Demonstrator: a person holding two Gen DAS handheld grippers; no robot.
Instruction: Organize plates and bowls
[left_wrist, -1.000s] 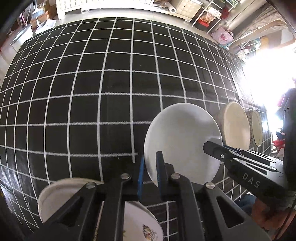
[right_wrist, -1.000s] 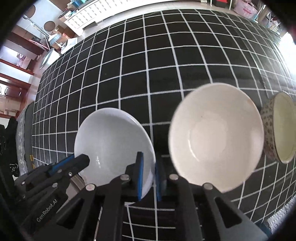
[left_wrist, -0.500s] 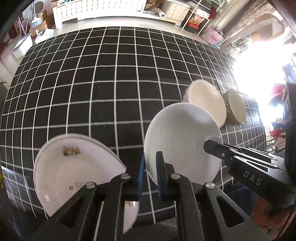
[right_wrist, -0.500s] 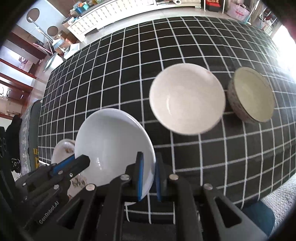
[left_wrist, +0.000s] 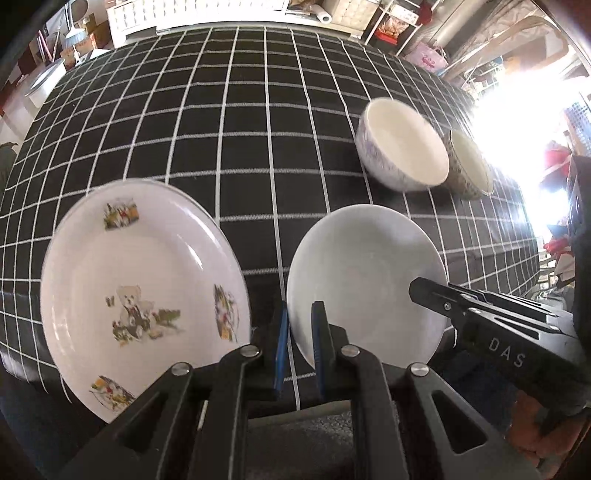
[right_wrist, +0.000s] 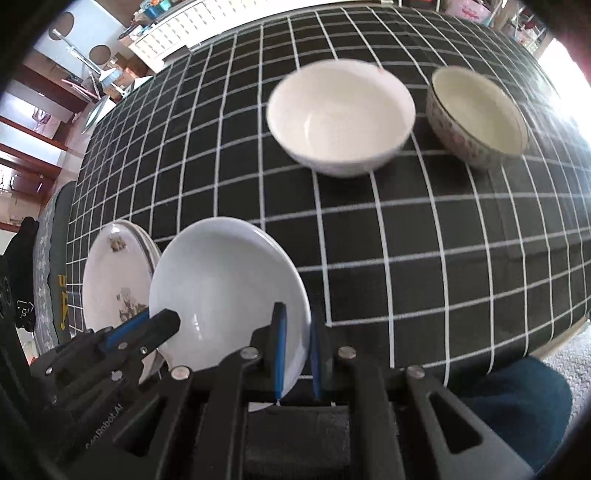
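Checked tablecloth (left_wrist: 258, 110) below; plain white shallow plate (left_wrist: 362, 273) pinched at rim by left claw (left_wrist: 298, 332) and right claw (right_wrist: 297, 343).

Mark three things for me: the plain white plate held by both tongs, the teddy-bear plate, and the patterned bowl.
plain white plate (left_wrist: 362, 277), left wrist view, centre of its face.
teddy-bear plate (left_wrist: 140, 280), left wrist view, middle of its well.
patterned bowl (right_wrist: 476, 110), right wrist view, inside wall.

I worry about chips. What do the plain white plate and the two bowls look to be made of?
Plain white plate: probably glazed ceramic; smooth, glossy, thin rim. White bowl: glazed ceramic or porcelain, thick wall with faint outside pattern. Patterned bowl: likely glazed ceramic, dark rim line. Melamine cannot be ruled out.
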